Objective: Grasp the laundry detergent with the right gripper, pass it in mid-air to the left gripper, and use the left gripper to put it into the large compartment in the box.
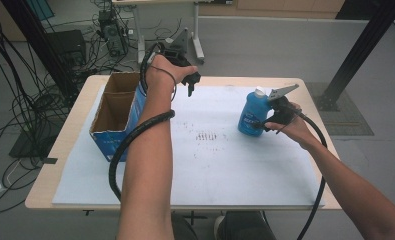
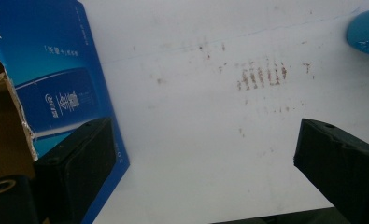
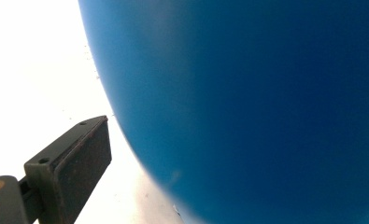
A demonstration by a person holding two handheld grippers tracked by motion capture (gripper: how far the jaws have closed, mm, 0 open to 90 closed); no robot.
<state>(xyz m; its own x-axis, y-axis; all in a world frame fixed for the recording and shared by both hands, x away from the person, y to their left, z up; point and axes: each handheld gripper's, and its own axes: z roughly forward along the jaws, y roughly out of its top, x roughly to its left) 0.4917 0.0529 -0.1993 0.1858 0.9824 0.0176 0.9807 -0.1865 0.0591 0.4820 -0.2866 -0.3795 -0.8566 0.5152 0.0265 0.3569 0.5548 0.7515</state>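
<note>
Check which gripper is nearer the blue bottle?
Right. The right gripper is at the blue bottle, fingers around its side; the left gripper hangs open by the cardboard box, well apart.

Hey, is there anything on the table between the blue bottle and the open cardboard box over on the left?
Nothing visible: bare white sheet lies between the blue bottle and the cardboard box. The left gripper hangs above that stretch, near the box's far corner.

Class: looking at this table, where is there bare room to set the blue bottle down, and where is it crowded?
Free: the white mat between the cardboard box and blue bottle, and its whole near half. Crowded: the far-left corner, with box and left tool.
</note>
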